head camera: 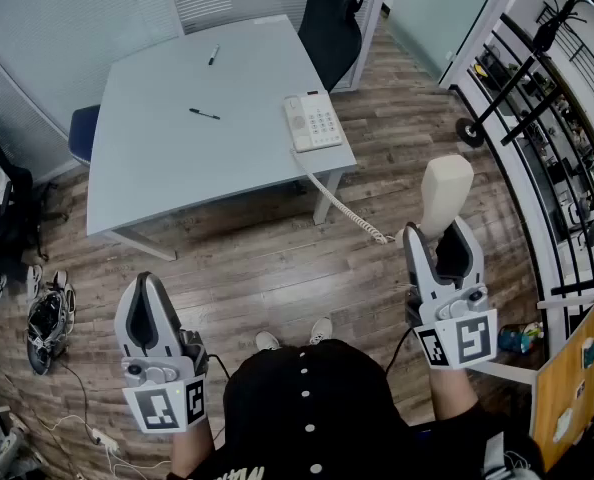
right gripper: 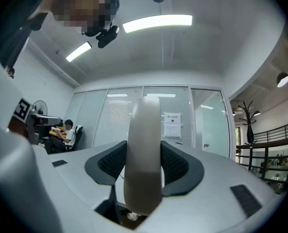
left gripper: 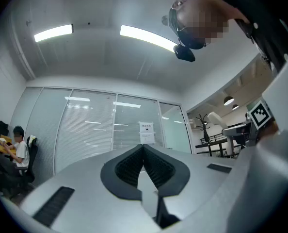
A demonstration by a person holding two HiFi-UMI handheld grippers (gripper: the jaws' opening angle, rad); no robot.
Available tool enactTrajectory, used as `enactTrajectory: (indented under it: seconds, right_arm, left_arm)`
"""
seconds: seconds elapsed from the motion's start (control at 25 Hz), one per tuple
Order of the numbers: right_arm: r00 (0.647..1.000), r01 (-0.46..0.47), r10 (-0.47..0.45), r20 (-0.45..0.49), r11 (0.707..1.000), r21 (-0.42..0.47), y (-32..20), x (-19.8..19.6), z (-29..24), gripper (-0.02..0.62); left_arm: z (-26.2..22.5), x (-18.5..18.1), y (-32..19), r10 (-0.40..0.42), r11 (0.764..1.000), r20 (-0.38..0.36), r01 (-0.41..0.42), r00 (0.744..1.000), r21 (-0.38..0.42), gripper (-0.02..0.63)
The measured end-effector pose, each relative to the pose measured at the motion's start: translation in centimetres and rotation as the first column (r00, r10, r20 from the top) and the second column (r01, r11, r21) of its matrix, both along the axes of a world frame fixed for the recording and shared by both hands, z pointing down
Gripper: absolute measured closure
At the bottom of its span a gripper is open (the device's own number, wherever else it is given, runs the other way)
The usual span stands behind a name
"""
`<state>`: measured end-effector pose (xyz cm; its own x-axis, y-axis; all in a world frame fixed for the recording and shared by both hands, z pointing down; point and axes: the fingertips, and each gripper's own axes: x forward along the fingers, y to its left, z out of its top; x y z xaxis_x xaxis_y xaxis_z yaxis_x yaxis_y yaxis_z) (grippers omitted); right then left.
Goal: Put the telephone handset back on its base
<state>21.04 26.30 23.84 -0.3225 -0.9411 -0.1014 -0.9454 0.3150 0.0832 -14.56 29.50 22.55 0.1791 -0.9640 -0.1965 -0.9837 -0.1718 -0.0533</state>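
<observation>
The cream telephone handset (head camera: 447,188) stands upright between the jaws of my right gripper (head camera: 442,230), which is shut on it, low at the right over the wooden floor. In the right gripper view the handset (right gripper: 145,130) fills the gap and both pads press its sides. Its coiled cord (head camera: 347,208) runs up to the white telephone base (head camera: 312,122), which sits on the near right corner of the grey table (head camera: 167,168). My left gripper (head camera: 149,280) hangs at the lower left, shut with nothing in it; its tips meet in the left gripper view (left gripper: 144,147).
Two pens (head camera: 204,114) (head camera: 214,55) lie on the table. A black office chair (head camera: 329,13) stands behind it and a blue chair (head camera: 82,133) at its left. A bag (head camera: 47,318) and cables lie on the floor at left. A metal railing (head camera: 547,118) runs along the right.
</observation>
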Motion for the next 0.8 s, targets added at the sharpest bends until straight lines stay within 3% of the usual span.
enactTrajectory:
  seconds: [0.8]
  right_arm:
    - [0.997, 0.049, -0.049, 0.058, 0.999, 0.003, -0.7, 2.5, 0.4, 0.362]
  left_arm:
    - [-0.3, 3.0, 0.9, -0.046, 0.999, 0.027, 0.046, 0.999, -0.005, 0.592]
